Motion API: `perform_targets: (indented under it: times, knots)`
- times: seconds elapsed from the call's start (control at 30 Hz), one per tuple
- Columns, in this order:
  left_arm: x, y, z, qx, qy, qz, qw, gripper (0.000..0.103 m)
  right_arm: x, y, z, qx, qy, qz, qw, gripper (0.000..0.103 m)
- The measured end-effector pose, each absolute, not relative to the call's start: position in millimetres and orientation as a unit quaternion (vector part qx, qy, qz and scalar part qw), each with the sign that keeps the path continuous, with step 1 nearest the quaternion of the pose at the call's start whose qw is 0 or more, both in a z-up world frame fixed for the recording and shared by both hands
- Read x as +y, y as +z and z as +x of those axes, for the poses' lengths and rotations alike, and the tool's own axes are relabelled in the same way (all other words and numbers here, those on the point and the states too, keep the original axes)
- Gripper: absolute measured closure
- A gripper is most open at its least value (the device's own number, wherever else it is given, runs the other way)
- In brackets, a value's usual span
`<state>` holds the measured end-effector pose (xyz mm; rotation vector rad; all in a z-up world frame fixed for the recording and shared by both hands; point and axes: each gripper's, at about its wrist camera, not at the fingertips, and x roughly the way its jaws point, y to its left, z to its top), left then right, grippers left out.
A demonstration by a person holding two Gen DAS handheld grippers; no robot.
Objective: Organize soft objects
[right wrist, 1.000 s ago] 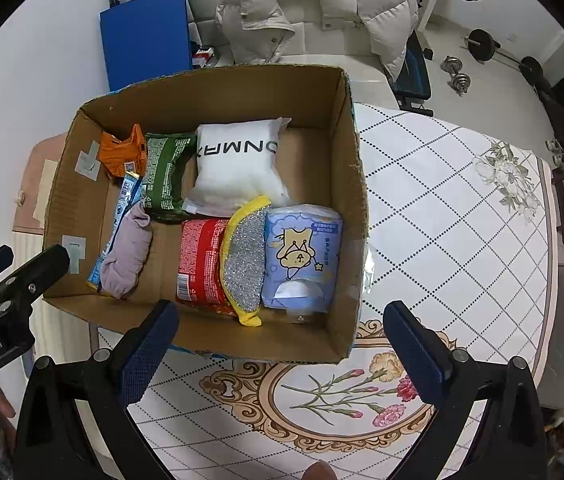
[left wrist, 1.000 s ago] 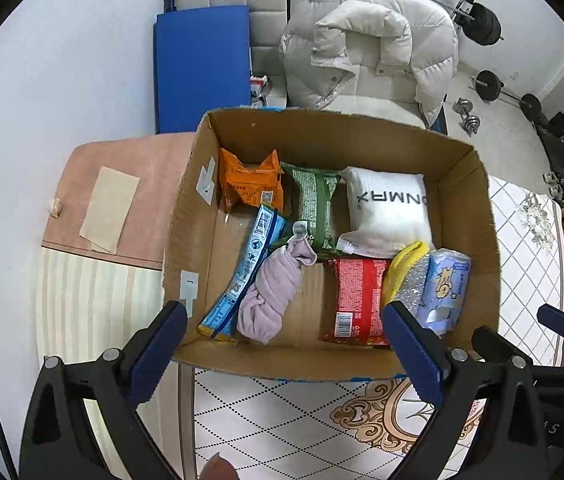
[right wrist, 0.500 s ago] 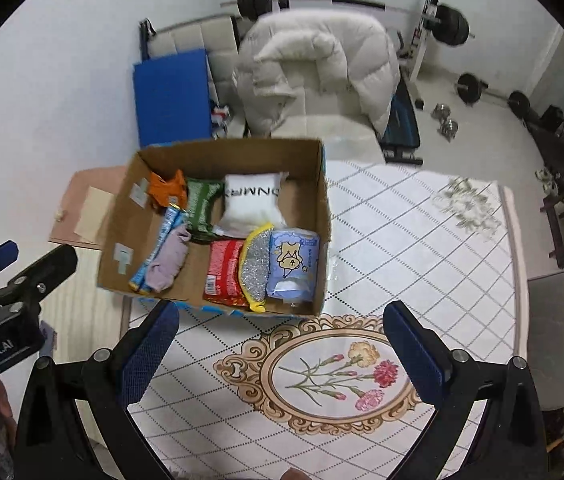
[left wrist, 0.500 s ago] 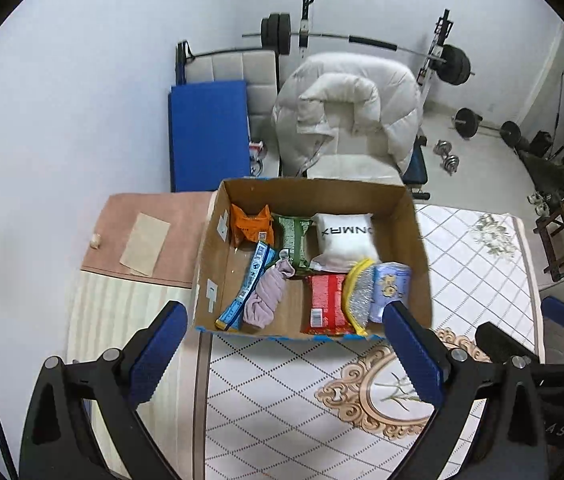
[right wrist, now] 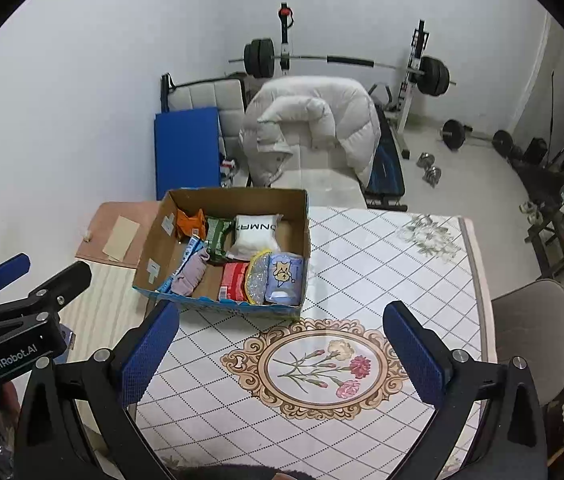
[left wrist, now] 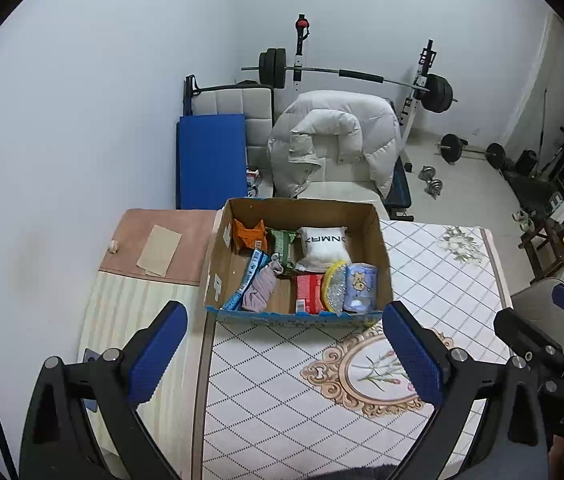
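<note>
An open cardboard box (left wrist: 381,256) (right wrist: 158,240) stands at the far left corner of the patterned table (left wrist: 441,280) (right wrist: 381,264). It holds a white pillow (left wrist: 323,246) (right wrist: 254,232), a lilac cloth (left wrist: 260,290) (right wrist: 192,274), a blue tissue pack (left wrist: 357,286) (right wrist: 283,274), a yellow-edged sponge (left wrist: 331,288) (right wrist: 258,276), and red, green, orange and blue snack packs. My left gripper (left wrist: 283,354) is open and empty, well back from the box. My right gripper (right wrist: 280,352) is open and empty above the table's flower medallion.
A white puffer jacket (left wrist: 333,140) lies on a chair behind the table. A blue mat (left wrist: 210,160) leans by the wall. A barbell rack (left wrist: 345,76) and dumbbells (left wrist: 429,182) stand at the back. A grey chair (right wrist: 529,328) is at the right.
Both grippers have pulled up and back from the box, which now looks small and far. Both stay open and empty. The box contents have not moved.
</note>
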<state>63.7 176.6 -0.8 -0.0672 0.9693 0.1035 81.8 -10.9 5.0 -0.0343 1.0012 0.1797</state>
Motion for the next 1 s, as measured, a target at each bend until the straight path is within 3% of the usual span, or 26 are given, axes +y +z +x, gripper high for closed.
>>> perform_targets:
  times: [0.33,1.0]
  knots:
    - [167.2,31.4,21.0,0.439,0.056,-0.025,0.896,0.003,-18.9,43.1,38.6,0.449,0.088,-0.021,0.889,0.000]
    - [168.2,35.5,12.7,0.416,0.075,-0.021,0.906,0.000,-20.9,41.6,36.6,0.438,0.065,-0.032,0.896,0.000]
